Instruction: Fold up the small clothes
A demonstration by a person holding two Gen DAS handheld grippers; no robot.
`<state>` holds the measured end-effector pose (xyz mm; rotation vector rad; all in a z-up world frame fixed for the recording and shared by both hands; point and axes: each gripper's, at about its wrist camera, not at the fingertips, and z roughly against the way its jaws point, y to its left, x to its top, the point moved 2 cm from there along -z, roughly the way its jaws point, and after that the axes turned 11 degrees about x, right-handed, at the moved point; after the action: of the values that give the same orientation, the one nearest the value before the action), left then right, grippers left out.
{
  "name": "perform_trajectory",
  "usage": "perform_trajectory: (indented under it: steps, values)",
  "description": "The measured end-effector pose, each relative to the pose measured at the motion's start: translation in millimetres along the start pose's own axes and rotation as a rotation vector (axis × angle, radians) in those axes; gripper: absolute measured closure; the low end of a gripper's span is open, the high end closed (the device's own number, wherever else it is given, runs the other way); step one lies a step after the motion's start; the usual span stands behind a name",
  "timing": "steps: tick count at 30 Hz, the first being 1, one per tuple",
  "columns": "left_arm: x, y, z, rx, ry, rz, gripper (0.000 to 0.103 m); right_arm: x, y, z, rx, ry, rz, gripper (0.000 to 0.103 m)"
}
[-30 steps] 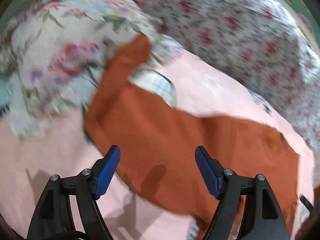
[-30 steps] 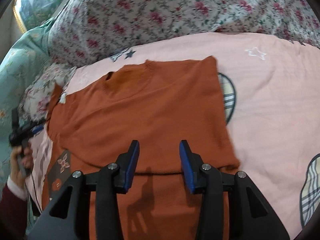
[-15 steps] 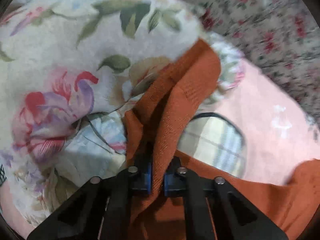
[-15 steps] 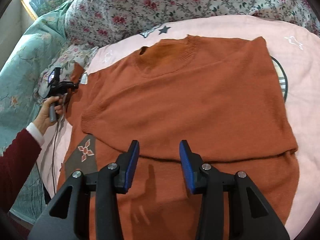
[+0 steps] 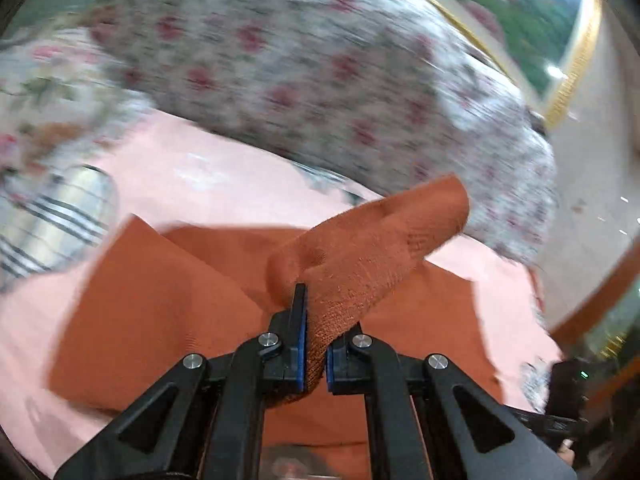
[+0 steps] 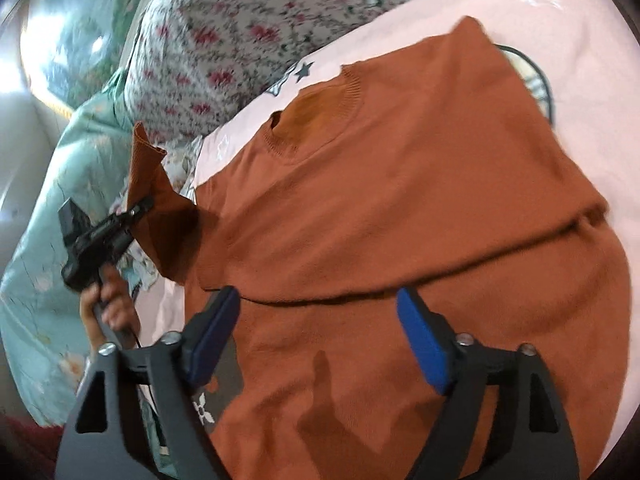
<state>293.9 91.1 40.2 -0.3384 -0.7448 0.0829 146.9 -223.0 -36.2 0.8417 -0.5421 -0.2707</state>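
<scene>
My left gripper (image 5: 314, 350) was clamped shut on the sleeve (image 5: 360, 256) of the orange sweater (image 6: 400, 208), with the cuff end sticking up and out past the blue pads (image 5: 300, 344). From the right-side camera you could see that same sleeve lifted off at the sweater's edge, pinched in the left gripper, with my hand (image 6: 106, 304) wrapped around its handle. My right gripper (image 6: 320, 340) was spread wide and holding nothing, just hovering over the lower part of the sweater.

The sweater itself lay flat on a pink blanket (image 6: 580, 60) on the bed, neck hole pointing away from me, with a crosswise fold line running across the body. Behind it was a bunched-up quilt with small red flowers (image 6: 240, 20), and a teal floral cover (image 6: 48, 208) off to the side.

As for writing: nothing I could read. The pink blanket had little star prints and a plaid oval patch (image 5: 60, 208), and there was a dark tag with a white flower-ish cross (image 6: 200, 410) near the sweater's hem, but no legible letters. The left camera was pretty motion-blurred anyway.
</scene>
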Motion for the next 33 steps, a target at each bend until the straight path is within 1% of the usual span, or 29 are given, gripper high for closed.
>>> perform_trajectory:
  steps: [3,5,8,12,14,15,16,17,19,20,21,22,24,25,27,29,32,33]
  values:
    - [-23,-50,-23,-0.064,0.057,-0.027,0.098,0,-9,11,-0.013,-0.008,-0.031,0.017]
    - [-34,-72,-41,-0.09,0.093,-0.038,0.098,2,-15,16,-0.015,-0.019,-0.054,0.017]
    - [-54,-99,-74,-0.081,0.14,-0.082,0.098,3,-22,25,-0.018,-0.042,-0.071,0.017]
    - [-75,-108,-110,-0.069,0.215,-0.111,0.098,5,-28,33,-0.047,-0.065,-0.057,0.017]
    - [-83,-106,-117,-0.062,0.24,-0.121,0.097,6,-28,32,-0.059,-0.065,-0.047,0.017]
    - [-86,-105,-118,-0.06,0.251,-0.127,0.094,6,-28,31,-0.062,-0.065,-0.04,0.017]
    - [-89,-103,-117,-0.061,0.256,-0.13,0.09,7,-25,29,-0.064,-0.066,-0.025,0.017]
    - [-92,-100,-112,-0.064,0.256,-0.133,0.089,8,-24,28,-0.063,-0.065,-0.011,0.017]
    - [-95,-95,-101,-0.063,0.253,-0.141,0.074,11,-18,23,-0.068,-0.065,0.027,0.017]
    - [-97,-91,-93,-0.058,0.242,-0.144,0.071,12,-16,20,-0.073,-0.063,0.044,0.017]
    - [-98,-86,-83,-0.05,0.232,-0.145,0.066,14,-14,17,-0.076,-0.06,0.059,0.017]
    - [-99,-80,-75,-0.041,0.225,-0.147,0.062,17,-10,11,-0.075,-0.059,0.079,0.017]
    - [-102,-65,-55,-0.024,0.204,-0.145,0.059,23,-5,4,-0.074,-0.061,0.114,0.017]
    - [-103,-56,-46,-0.006,0.193,-0.144,0.056,25,-2,0,-0.078,-0.061,0.132,0.018]
    - [-105,-35,-27,0.048,0.166,-0.139,0.053,32,2,-12,-0.093,-0.051,0.176,0.019]
    - [-107,-5,-10,0.147,0.136,-0.118,0.052,37,3,-23,-0.11,-0.029,0.202,0.022]
    - [-109,37,6,0.255,0.12,-0.053,0.052,43,-2,-44,-0.139,0.012,0.202,0.027]
    - [-109,50,8,0.274,0.121,-0.03,0.052,44,-5,-51,-0.146,0.022,0.199,0.029]
